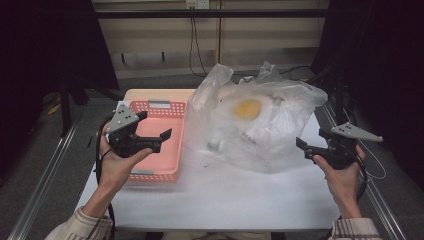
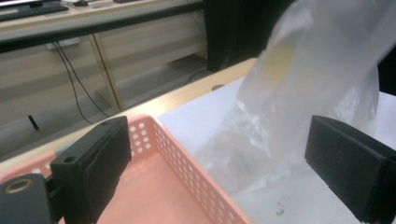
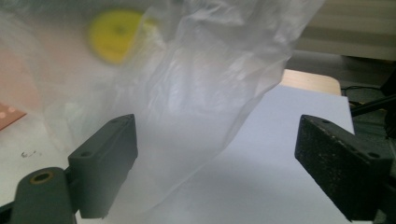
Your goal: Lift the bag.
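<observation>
Status: looks like the very start of the job. The clear plastic bag [image 1: 255,120] sits bunched up on the white counter [image 1: 225,195], mid-right, just beside the pink perforated basket [image 1: 152,142], whose visible floor looks bare. Judging by that, nothing has been moved out of the bag yet; opening it and unloading into the basket is all still to do. Contents are hard to read through the plastic: a round yellow thing [image 1: 248,107] high in the bag, maybe a lid, and a small pale item with a greenish end [image 1: 216,144] lower down at the bag's left side. Can't name either for sure. Left hand-held gripper [image 1: 156,131] hangs over the basket, pointing toward the bag, jaws spread wide, nothing between them; in the left gripper view the bag [image 2: 299,93] is ahead between the jaw tips but apart from them, basket wall [image 2: 187,163] below. Right hand-held gripper [image 1: 302,145] sits at the bag's right edge, near it, also spread wide and carrying nothing; in the right gripper view the bag [image 3: 187,93] fills the gap on the left jaw's side and runs in front of that jaw, but I can't tell whether plastic actually touches it. Yellow thing [image 3: 116,35] shows blurred up top there. Both grippers released, flanking the bag; my read is the next step is a pinch on the plastic from each side.
</observation>
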Tool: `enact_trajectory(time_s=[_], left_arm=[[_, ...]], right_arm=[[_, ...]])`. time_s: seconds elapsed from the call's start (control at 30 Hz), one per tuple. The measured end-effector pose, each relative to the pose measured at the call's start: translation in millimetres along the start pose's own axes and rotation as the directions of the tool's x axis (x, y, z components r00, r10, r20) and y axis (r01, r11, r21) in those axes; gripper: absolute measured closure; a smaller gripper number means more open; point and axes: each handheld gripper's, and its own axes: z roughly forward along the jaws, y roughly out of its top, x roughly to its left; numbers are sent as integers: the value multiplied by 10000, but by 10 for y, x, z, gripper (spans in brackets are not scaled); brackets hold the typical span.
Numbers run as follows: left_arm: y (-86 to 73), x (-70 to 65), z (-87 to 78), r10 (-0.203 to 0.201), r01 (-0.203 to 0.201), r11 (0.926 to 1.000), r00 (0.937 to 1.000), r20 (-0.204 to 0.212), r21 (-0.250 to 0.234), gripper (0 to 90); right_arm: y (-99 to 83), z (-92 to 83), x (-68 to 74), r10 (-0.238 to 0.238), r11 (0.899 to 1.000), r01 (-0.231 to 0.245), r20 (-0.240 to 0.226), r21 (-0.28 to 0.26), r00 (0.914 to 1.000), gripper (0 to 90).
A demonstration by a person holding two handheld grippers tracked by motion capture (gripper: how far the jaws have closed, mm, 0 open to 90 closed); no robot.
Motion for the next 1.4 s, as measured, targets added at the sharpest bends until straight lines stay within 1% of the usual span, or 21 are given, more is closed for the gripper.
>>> enact_trajectory(time_s=[0.1, 0.17, 0.27, 0.37, 0.43, 0.5, 0.57, 0.6, 0.67, 0.77, 0.8, 0.9, 0.93, 1.0, 1.03, 1.1, 1.17, 1.2, 1.4], left_arm=[[-106, -22, -3, -123, 123, 9998, 9999, 10, 141, 62], [-195, -34, -10, -56, 55, 9995, 10000, 46, 318, 55], [-315, -53, -26, -340, 337, 9989, 9994, 80, 337, 52], [-428, -76, -44, -463, 453, 9980, 9987, 212, 434, 49], [-482, -98, -55, -423, 411, 9979, 9988, 234, 500, 47], [-541, -130, -70, -512, 495, 9973, 9982, 304, 550, 46], [-585, -157, -90, -537, 519, 9967, 9981, 289, 621, 47], [-609, -173, -99, -611, 592, 9963, 9977, 280, 627, 47], [-655, -200, -118, -630, 611, 9950, 9978, 218, 790, 48], [-726, -244, -143, -641, 619, 9934, 9978, 196, 968, 54], [-749, -262, -152, -647, 617, 9926, 9976, 256, 1043, 54], [-813, -310, -190, -574, 532, 9923, 9977, 351, 1115, 54], [-834, -329, -196, -647, 598, 9920, 9971, 408, 1115, 54], [-874, -356, -212, -604, 550, 9914, 9973, 422, 1191, 54], [-896, -368, -220, -499, 444, 9910, 9979, 411, 1262, 54], [-940, -388, -237, -481, 417, 9904, 9978, 464, 1321, 55], [-989, -403, -255, -646, 585, 9898, 9969, 438, 1300, 55], [-1014, -400, -266, -596, 540, 9901, 9974, 395, 1296, 55], [-1125, -411, -309, -751, 716, 9900, 9969, 244, 1217, 57]], right_arm=[[-76, -1, 92, -62, 9998, 66, -212, 163, 9998, 121], [-118, 4, 146, -123, 9996, 130, -272, 260, 9996, 121], [-178, 16, 217, -68, 9993, 83, -409, 373, 9991, 115], [-251, 25, 307, -156, 9989, 179, -538, 436, 9984, 116], [-289, 29, 357, -103, 9990, 130, -615, 437, 9981, 113], [-320, 39, 407, -139, 9984, 172, -602, 539, 9981, 112], [-345, 41, 457, -178, 9979, 223, -724, 613, 9972, 117], [-358, 40, 482, -178, 9978, 226, -764, 626, 9969, 117], [-384, 38, 524, -153, 9979, 205, -832, 619, 9964, 117], [-433, 37, 584, -322, 9968, 383, -860, 701, 9958, 116], [-452, 37, 601, -403, 9960, 470, -887, 757, 9952, 116], [-507, 35, 639, -421, 9953, 499, -926, 828, 9948, 119], [-525, 35, 649, -387, 9953, 466, -931, 845, 9949, 119], [-554, 31, 662, -406, 9949, 491, -960, 883, 9946, 119], [-567, 29, 665, -425, 9945, 513, -959, 914, 9945, 119], [-590, 22, 679, -368, 9945, 459, -971, 936, 9946, 119], [-618, 10, 693, -376, 9942, 477, -1030, 966, 9940, 119], [-633, 4, 700, -366, 9941, 470, -1050, 980, 9938, 119], [-724, -29, 726, -251, 9951, 352, -1081, 929, 9938, 120]])
